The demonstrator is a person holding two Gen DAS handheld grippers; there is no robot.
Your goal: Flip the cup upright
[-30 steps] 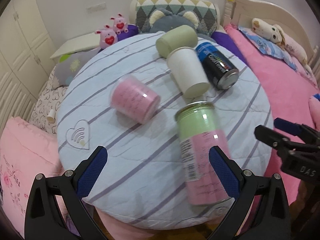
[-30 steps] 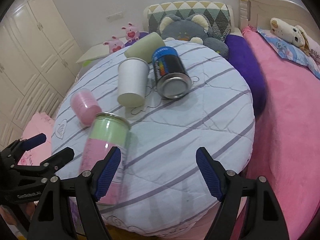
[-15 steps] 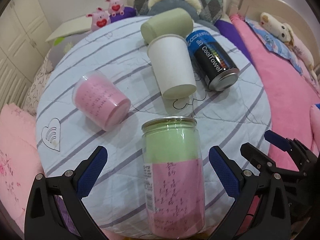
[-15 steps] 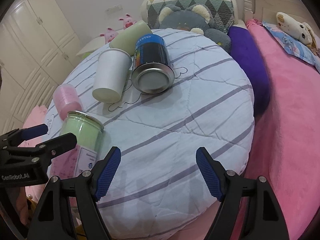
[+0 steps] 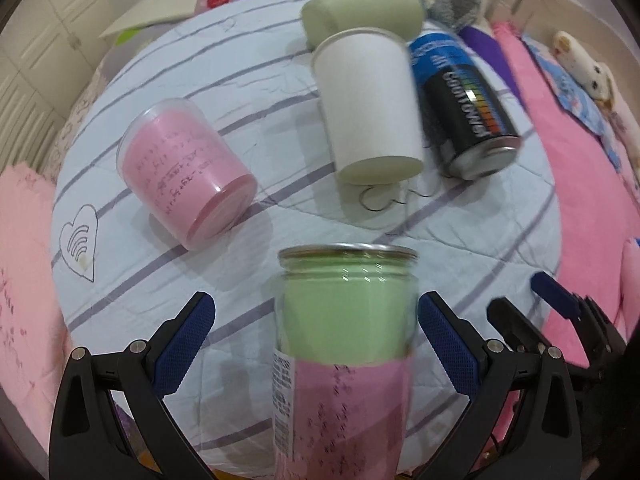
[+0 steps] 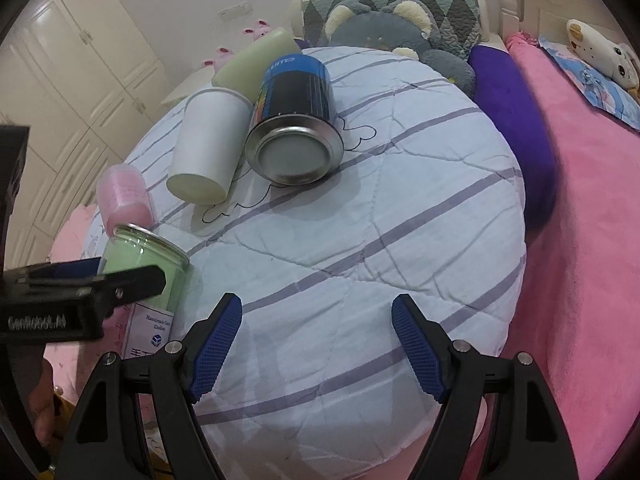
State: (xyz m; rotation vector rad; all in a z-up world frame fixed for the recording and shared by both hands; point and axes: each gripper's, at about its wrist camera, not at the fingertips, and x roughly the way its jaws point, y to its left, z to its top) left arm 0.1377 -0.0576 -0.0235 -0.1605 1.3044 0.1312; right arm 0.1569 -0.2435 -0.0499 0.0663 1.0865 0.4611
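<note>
A tall clear jar [image 5: 344, 356] with green and pink filling lies on its side near the front edge of the round striped table [image 5: 192, 280]. My left gripper [image 5: 316, 328] is open, its blue pads on either side of the jar without touching it. The jar also shows in the right wrist view [image 6: 148, 276] with the left gripper [image 6: 92, 280] around it. My right gripper [image 6: 316, 332] is open and empty over the table's front right. A pink cup [image 5: 188, 172], a white paper cup [image 5: 372, 100], a green cup [image 5: 360, 8] and a black and blue can [image 5: 464, 100] lie on their sides.
A bed with a pink blanket [image 6: 592, 240] runs along the right. Pillows and plush toys [image 6: 392, 28] crowd the table's far side. White cupboards [image 6: 72, 80] stand at the left. A pink cushion [image 5: 24, 280] lies left of the table.
My left gripper has moved forward and lower, so the green and pink jar lies between its open fingers. The right gripper has edged forward over the table.
</note>
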